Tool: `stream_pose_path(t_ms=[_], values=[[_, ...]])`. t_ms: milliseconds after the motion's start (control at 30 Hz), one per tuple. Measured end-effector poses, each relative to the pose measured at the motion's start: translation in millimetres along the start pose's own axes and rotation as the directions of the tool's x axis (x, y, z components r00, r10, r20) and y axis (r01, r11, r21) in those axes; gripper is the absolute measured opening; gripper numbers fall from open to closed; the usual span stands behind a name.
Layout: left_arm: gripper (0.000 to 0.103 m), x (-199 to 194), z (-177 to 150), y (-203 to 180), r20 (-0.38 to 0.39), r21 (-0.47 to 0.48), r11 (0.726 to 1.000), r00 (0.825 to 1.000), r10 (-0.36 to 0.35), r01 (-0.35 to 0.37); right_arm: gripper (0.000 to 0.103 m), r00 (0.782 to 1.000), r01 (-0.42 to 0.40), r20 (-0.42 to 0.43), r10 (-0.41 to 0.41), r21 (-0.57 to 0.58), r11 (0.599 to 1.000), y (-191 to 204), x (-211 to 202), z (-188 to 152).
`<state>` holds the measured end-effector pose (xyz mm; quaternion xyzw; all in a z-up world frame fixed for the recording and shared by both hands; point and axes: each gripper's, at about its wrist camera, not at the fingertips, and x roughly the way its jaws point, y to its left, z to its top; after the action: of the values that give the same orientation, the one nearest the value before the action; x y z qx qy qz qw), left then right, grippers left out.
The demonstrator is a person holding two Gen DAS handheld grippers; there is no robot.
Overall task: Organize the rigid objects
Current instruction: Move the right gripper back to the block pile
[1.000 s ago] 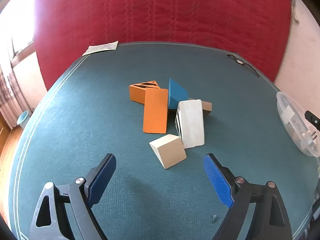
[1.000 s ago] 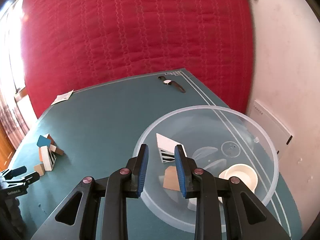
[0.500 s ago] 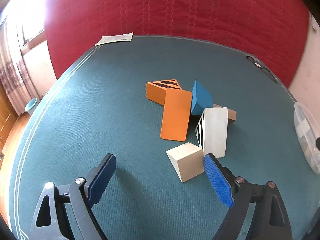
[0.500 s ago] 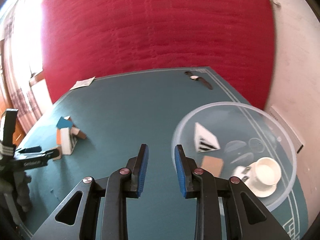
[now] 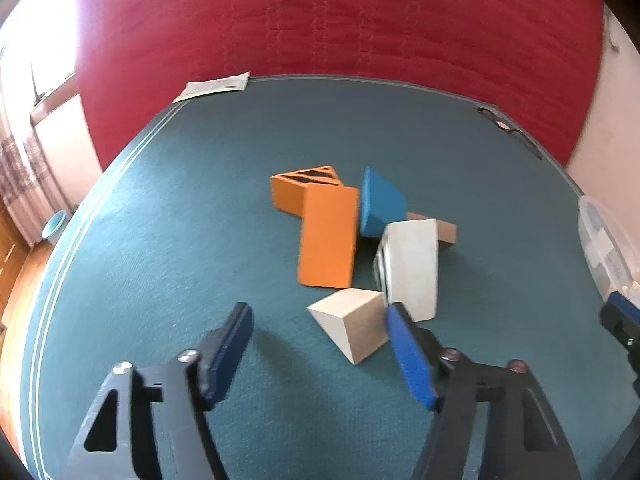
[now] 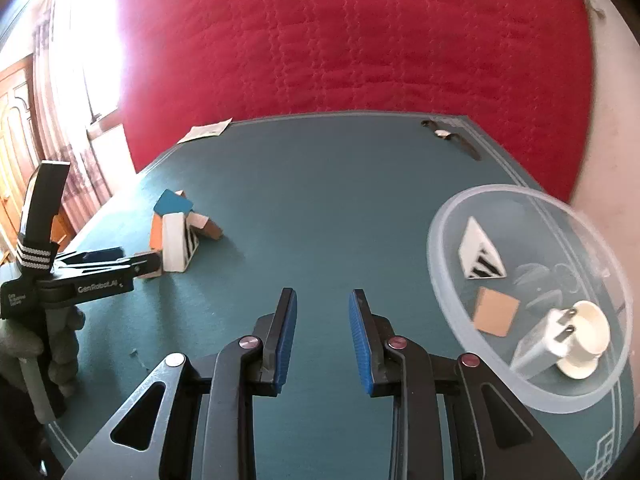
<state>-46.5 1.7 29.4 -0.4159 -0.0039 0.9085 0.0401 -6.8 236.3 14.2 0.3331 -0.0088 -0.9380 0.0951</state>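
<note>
A red quilted hanging (image 5: 340,20) fills the top of both views, and below it spreads the teal table (image 5: 180,208) with pale border lines. Against the frames of a second ago, the left wrist view has the block pile sitting lower and closer to the fingers, while in the right wrist view the clear bowl (image 6: 448,280) has slid from the centre to the right edge.

The bowl holds a white striped wedge (image 6: 480,252), a tan square block (image 6: 496,310), a white plug adapter (image 6: 548,336) and a small white cup (image 6: 588,332). In the left view's middle lies the pile: a long orange block (image 5: 330,236) leaning against an orange striped wedge (image 5: 300,188), a blue block (image 5: 380,208) tilted just to its right, a white block (image 5: 412,264) below that, and a brown block (image 5: 444,230) partly hidden behind the white one. A paper slip (image 5: 216,85) lies at the table's far upper left, a wristwatch (image 6: 444,134) at the upper right.

The left gripper (image 5: 320,320) stands wide open low in its frame; the beige wedge block (image 5: 352,328) lies between its fingers, just beside the right-hand blue pad (image 5: 408,356), whether touching cannot be told. The right gripper (image 6: 322,300) is parted with a moderate gap, holding nothing, over bare table left of the bowl.
</note>
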Motion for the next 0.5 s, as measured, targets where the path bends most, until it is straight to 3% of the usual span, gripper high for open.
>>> stream_pose_path(t_ms=[200, 433, 500], values=[[0.051, 2.0, 2.8, -4.6, -0.002, 0.035, 0.998, 0.999, -0.047, 0.047, 0.028, 0.999, -0.035, -0.039, 0.034, -0.006, 0.999, 13.0, 13.0, 1.7], [0.052, -0.7, 2.1, 14.8, -0.006, 0.017, 0.999, 0.999, -0.046, 0.046, 0.028, 0.994, -0.078, -0.077, 0.077, -0.008, 0.997, 28.6, 27.3, 7.2], [0.057, -1.4, 0.8, 21.7, -0.005, 0.014, 0.999, 0.999, -0.036, 0.036, 0.028, 0.992, -0.094, -0.085, 0.093, -0.01, 0.995, 34.1, 31.1, 9.6]])
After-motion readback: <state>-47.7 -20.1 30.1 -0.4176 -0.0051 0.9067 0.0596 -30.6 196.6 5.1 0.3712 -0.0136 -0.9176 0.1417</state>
